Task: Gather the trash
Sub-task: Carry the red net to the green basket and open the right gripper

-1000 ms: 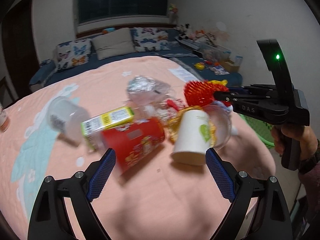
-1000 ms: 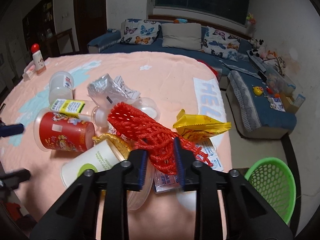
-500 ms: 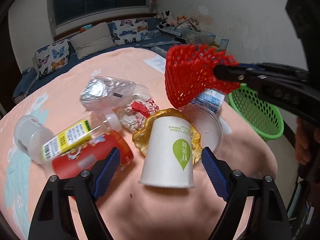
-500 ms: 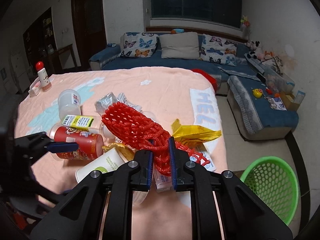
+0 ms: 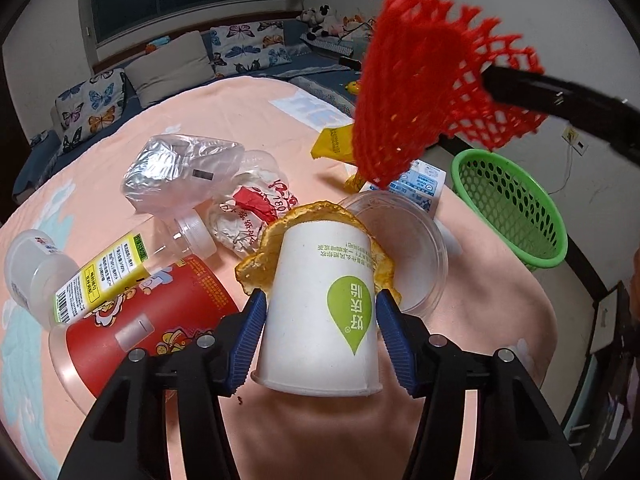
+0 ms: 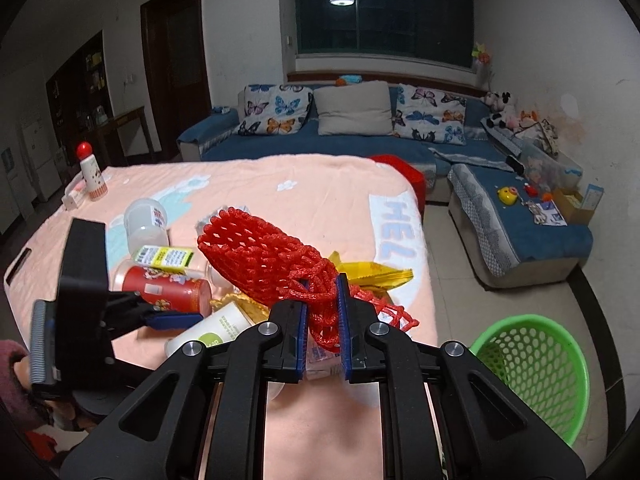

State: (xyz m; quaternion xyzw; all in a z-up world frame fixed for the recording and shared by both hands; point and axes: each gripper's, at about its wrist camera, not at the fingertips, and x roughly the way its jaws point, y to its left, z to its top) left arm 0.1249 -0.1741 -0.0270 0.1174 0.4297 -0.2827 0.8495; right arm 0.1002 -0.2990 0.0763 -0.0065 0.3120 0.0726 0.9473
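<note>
My right gripper [image 6: 322,316] is shut on a red foam net [image 6: 264,256] and holds it up above the table; the net [image 5: 420,80] also hangs at the upper right of the left wrist view. My left gripper [image 5: 320,312] has closed around a white paper cup [image 5: 324,300] with a green logo, lying on the pink tablecloth [image 5: 248,120]; both blue pads touch its sides. The cup [image 6: 212,328] lies beside the left gripper [image 6: 176,320] in the right wrist view. A green mesh basket [image 6: 536,368] stands on the floor to the right of the table [image 5: 512,204].
Around the cup lie a red can [image 5: 152,312], a clear bottle with a yellow label [image 5: 112,268], a clear plastic lid [image 5: 404,252], crumpled plastic wrap [image 5: 180,172], a yellow wrapper [image 5: 332,144] and a white jar [image 5: 28,264]. A blue sofa [image 6: 340,144] stands behind.
My left gripper has moved forward and closed onto the white paper cup. My right gripper has lifted the red net higher and toward the right.
</note>
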